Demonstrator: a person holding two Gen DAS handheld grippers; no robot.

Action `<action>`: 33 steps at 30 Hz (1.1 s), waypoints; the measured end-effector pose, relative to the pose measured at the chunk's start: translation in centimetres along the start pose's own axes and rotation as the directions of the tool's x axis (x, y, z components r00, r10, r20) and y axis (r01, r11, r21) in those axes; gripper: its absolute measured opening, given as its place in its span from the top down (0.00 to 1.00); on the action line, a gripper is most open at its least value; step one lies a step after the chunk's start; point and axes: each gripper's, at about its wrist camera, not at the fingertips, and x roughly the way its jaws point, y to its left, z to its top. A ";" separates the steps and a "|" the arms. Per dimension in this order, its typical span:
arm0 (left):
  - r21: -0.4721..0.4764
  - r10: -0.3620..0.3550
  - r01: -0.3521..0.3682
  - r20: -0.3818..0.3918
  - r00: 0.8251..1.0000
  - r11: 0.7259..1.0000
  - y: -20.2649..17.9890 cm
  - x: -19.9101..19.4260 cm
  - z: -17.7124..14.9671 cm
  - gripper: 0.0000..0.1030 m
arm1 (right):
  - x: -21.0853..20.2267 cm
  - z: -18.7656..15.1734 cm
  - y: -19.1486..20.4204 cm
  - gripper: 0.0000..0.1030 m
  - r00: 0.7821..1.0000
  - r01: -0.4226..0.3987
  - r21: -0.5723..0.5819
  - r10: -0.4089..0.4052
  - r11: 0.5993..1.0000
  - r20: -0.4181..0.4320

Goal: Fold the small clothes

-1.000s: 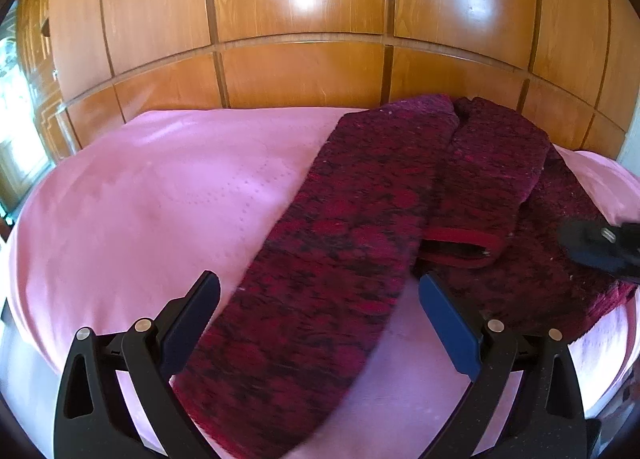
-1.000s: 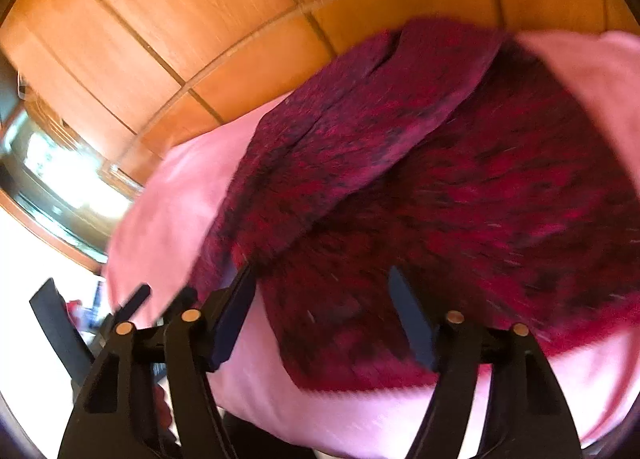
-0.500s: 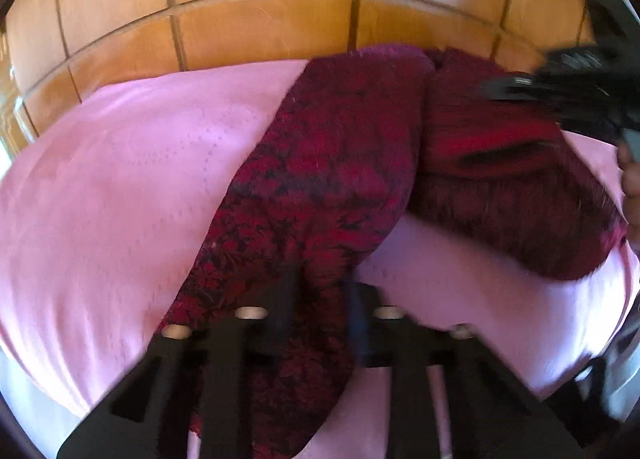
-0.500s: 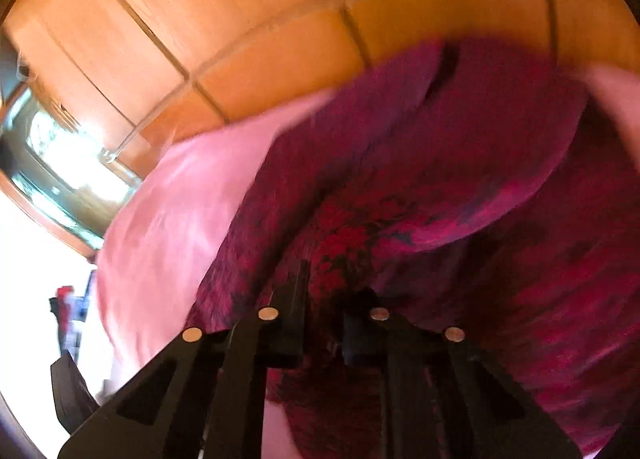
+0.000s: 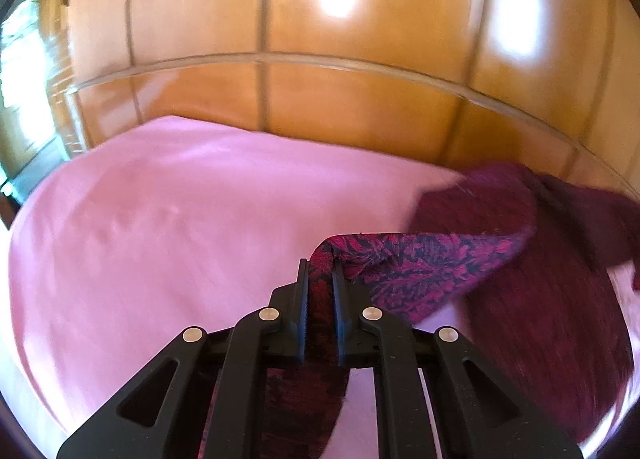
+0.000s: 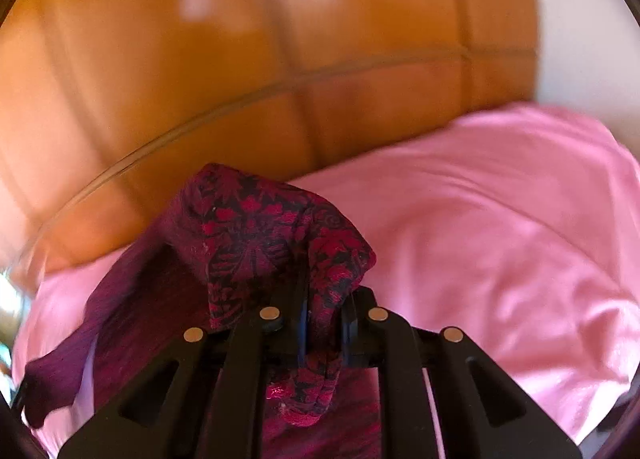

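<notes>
At the bottom middle of the left wrist view, the left gripper (image 5: 320,291) is clenched on a fold of the red and black patterned garment (image 5: 424,263). Its jaws have just closed, and the cloth sits pinched between them. From that pinch the garment runs off to the right side of the frame, so its long way goes left to right across the pink bed (image 5: 180,227). Farther back on the right, the rest of it lies in a dark, blurry heap.

At the bottom middle of the right wrist view, the right gripper (image 6: 324,323) is clamped on another bunch of the same garment (image 6: 272,235). Here the cloth trails off to the lower left of the frame.

So each gripper holds one end, and the garment hangs between them. The next fold likely needs both ends to travel together.

Behind the bed stands a shiny wooden wardrobe (image 5: 320,39).
</notes>
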 end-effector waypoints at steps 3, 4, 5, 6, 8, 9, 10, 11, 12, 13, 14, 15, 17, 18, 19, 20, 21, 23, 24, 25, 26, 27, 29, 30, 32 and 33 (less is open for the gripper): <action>-0.052 0.058 -0.059 -0.017 0.998 0.997 1.9 2.5 3.0 0.92 | 1.1 1.9 -3.8 0.90 0.997 0.072 0.078 -0.070 0.994 -0.021; -0.069 0.079 -0.081 -0.027 0.997 0.994 2.6 3.4 3.8 0.92 | 1.8 2.4 -4.7 0.90 0.996 0.086 0.105 -0.083 0.991 -0.033; -0.083 0.094 -0.097 -0.034 0.995 0.992 3.2 4.0 4.5 0.92 | 2.6 2.9 -5.7 0.90 0.994 0.100 0.132 -0.095 0.986 -0.048; -0.120 0.122 -0.127 -0.050 0.991 0.985 4.2 5.3 5.5 0.92 | 3.3 3.4 -6.5 0.89 0.993 0.113 0.151 -0.105 0.982 -0.061; -0.162 0.142 -0.152 -0.071 0.987 0.975 5.3 6.7 7.0 0.89 | 3.6 3.7 -8.0 0.85 0.990 0.133 0.176 -0.121 0.975 -0.075; -0.184 0.161 -0.172 -0.070 0.984 0.968 5.7 7.1 7.4 0.84 | 2.8 3.5 -8.5 0.83 0.989 0.136 0.181 -0.123 0.974 -0.079; -0.197 0.187 -0.196 -0.065 0.980 0.961 6.1 7.3 7.8 0.71 | 3.0 3.7 -8.9 0.78 0.989 0.139 0.185 -0.126 0.973 -0.079; -0.205 0.200 -0.206 -0.051 0.978 0.957 6.4 7.1 8.1 0.55 | 2.8 3.9 -9.3 0.67 0.989 0.140 0.187 -0.128 0.972 -0.079; -0.217 0.208 -0.210 -0.034 0.978 0.953 6.5 6.7 8.2 0.45 | 2.5 3.9 -9.6 0.59 0.988 0.149 0.188 -0.137 0.971 -0.075; -0.236 0.209 -0.204 -0.007 0.978 0.950 6.7 5.9 8.3 0.31 | 2.0 4.0 -10.0 0.52 0.986 0.162 0.187 -0.152 0.969 -0.067; -0.250 0.205 -0.194 0.017 0.979 0.949 6.8 5.1 8.2 0.29 | 1.3 3.8 -10.1 0.40 0.985 0.171 0.183 -0.164 0.968 -0.048; -0.261 0.192 -0.175 0.040 0.981 0.949 6.7 4.2 8.0 0.29 | 0.4 3.4 -9.8 0.38 0.986 0.169 0.174 -0.165 0.970 -0.037; -0.272 0.114 -0.093 0.064 0.991 0.958 6.1 2.4 7.0 0.29 | -0.9 2.3 -9.7 0.38 0.990 0.138 0.142 -0.135 0.980 -0.030; -0.281 0.061 -0.036 0.081 0.995 0.959 5.7 1.6 6.4 0.29 | -1.7 1.5 -9.3 0.38 0.993 0.116 0.121 -0.113 0.986 -0.033; -0.280 -0.024 0.051 0.098 0.995 0.959 4.9 0.6 5.0 0.29 | -2.2 0.6 -8.9 0.38 0.996 0.087 0.095 -0.083 0.992 -0.045; -0.257 -0.101 0.120 0.086 0.991 0.959 3.8 0.1 3.8 0.29 | -2.7 -0.8 -8.2 0.38 0.997 0.040 0.063 -0.035 0.997 -0.074; -0.234 -0.181 0.189 0.054 0.982 0.954 2.4 0.0 2.3 0.29 | -3.1 -2.1 -7.6 0.39 0.994 -0.002 0.039 0.006 0.999 -0.107; -0.234 -0.309 0.298 -0.011 0.951 0.926 0.4 0.5 -0.3 0.31 | -3.7 -4.8 -6.6 0.43 0.983 -0.075 0.006 0.075 0.997 -0.170; -0.242 -0.384 0.360 -0.062 0.921 0.901 -0.7 1.1 -1.7 0.32 | -3.9 -5.9 -6.2 0.48 0.975 -0.107 -0.003 0.104 0.994 -0.197; -0.263 -0.449 0.410 -0.112 0.886 0.874 -2.1 1.8 -3.4 0.33 | -4.0 -7.4 -5.6 0.50 0.963 -0.141 -0.015 0.134 0.990 -0.235; -0.280 -0.484 0.434 -0.142 0.863 0.856 -3.2 2.4 -4.7 0.33 | -4.0 -8.2 -5.2 0.55 0.955 -0.161 -0.021 0.150 0.987 -0.258; -0.291 -0.506 0.449 -0.161 0.848 0.845 -4.1 2.8 -5.5 0.33 | -4.0 -8.9 -4.9 0.57 0.947 -0.177 -0.029 0.162 0.984 -0.278; -0.345 -0.584 0.500 -0.206 0.785 0.795 -6.3 4.1 -7.1 0.33 | -3.9 -10.2 -4.2 0.63 0.932 -0.200 -0.045 0.175 0.979 -0.317; -0.373 -0.603 0.507 -0.212 0.769 0.778 -6.7 4.6 -7.4 0.33 | -3.8 -10.7 -3.8 0.64 0.926 -0.202 -0.060 0.171 0.978 -0.337; -0.417 -0.666 0.550 -0.212 0.715 0.723 -8.3 5.1 -8.0 0.34 | -3.5 -11.2 -3.4 0.68 0.925 -0.186 -0.098 0.140 0.978 -0.353; -0.409 -0.667 0.555 -0.212 0.714 0.724 -8.9 4.9 -8.5 0.36 | -3.6 -11.5 -3.6 0.72 0.926 -0.183 -0.113 0.133 0.977 -0.353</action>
